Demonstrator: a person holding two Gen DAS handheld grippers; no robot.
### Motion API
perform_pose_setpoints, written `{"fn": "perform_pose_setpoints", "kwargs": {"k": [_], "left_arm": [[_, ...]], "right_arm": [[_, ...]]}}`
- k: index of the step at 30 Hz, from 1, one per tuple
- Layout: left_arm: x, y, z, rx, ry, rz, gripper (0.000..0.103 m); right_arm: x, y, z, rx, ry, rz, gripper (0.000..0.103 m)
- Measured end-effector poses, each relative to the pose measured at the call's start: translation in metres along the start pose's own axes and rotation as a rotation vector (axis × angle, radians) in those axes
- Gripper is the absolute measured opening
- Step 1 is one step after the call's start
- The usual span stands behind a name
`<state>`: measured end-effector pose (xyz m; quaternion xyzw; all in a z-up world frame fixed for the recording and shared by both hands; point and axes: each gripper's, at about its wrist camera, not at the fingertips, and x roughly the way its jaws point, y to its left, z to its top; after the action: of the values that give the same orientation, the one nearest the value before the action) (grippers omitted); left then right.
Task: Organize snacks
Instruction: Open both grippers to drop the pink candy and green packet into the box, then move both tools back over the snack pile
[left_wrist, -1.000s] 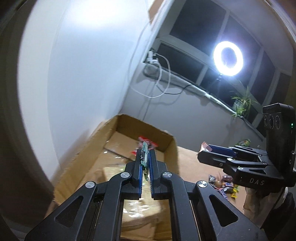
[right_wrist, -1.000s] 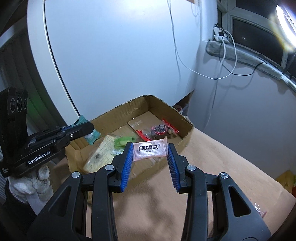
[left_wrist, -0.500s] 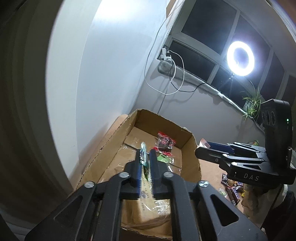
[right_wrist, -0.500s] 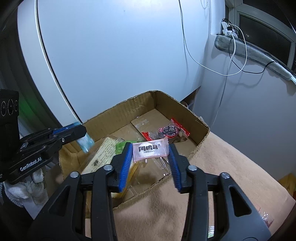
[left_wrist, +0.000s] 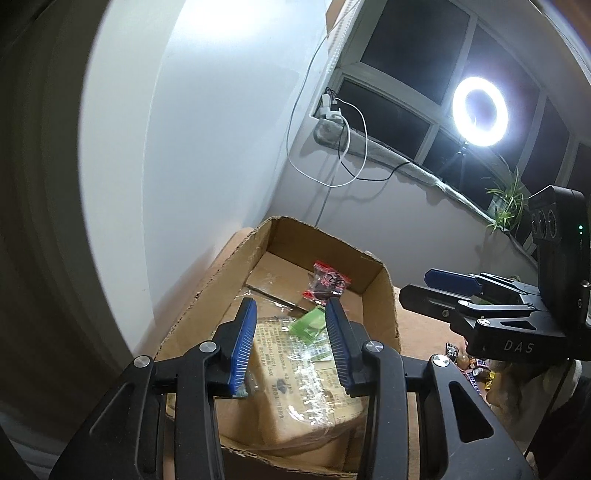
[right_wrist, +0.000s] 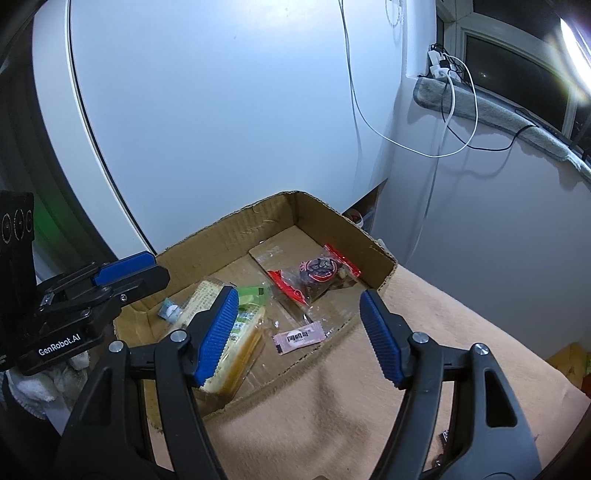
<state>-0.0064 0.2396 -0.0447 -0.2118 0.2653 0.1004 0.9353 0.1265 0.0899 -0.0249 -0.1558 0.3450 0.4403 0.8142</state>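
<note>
Two grippers hang over the cardboard box (right_wrist: 236, 236), and both of yours have their jaws opening with nothing pressed between the fingers. Your right gripper (right_wrist: 299, 328) stands wide above the box's near edge; the pink sachet (right_wrist: 299, 338) lies loose on the box floor below it, apart from either blue pad. Your left gripper (left_wrist: 290, 339) is parted partway over the large clear-wrapped biscuit pack (left_wrist: 295, 373); a small teal packet (right_wrist: 169, 309) lies on the box floor beside that pack. Deeper in the box lie a green packet (left_wrist: 310, 323) and a red-edged snack bag (right_wrist: 317, 271). More wrapped sweets (left_wrist: 467, 365) sit on the tan-covered counter (right_wrist: 424, 332) outside the box.
</note>
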Motion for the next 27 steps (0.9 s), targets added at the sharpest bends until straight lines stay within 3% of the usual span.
{"fn": "perform_pose_setpoints", "kwargs": {"k": [7, 10, 27], "left_arm": [[-0.002, -0.011, 0.001, 0.021, -0.004, -0.02, 0.043], [-0.002, -0.017, 0.001, 0.025, -0.004, -0.032, 0.05], [0.011, -0.078, -0.014, 0.154, 0.056, -0.118, 0.051]], "right_arm": [[-0.018, -0.007, -0.004, 0.0, -0.011, -0.019, 0.071], [-0.027, -0.015, -0.007, 0.014, -0.017, -0.026, 0.071], [-0.094, -0.091, -0.065, 0.137, -0.003, -0.116, 0.071]]}}
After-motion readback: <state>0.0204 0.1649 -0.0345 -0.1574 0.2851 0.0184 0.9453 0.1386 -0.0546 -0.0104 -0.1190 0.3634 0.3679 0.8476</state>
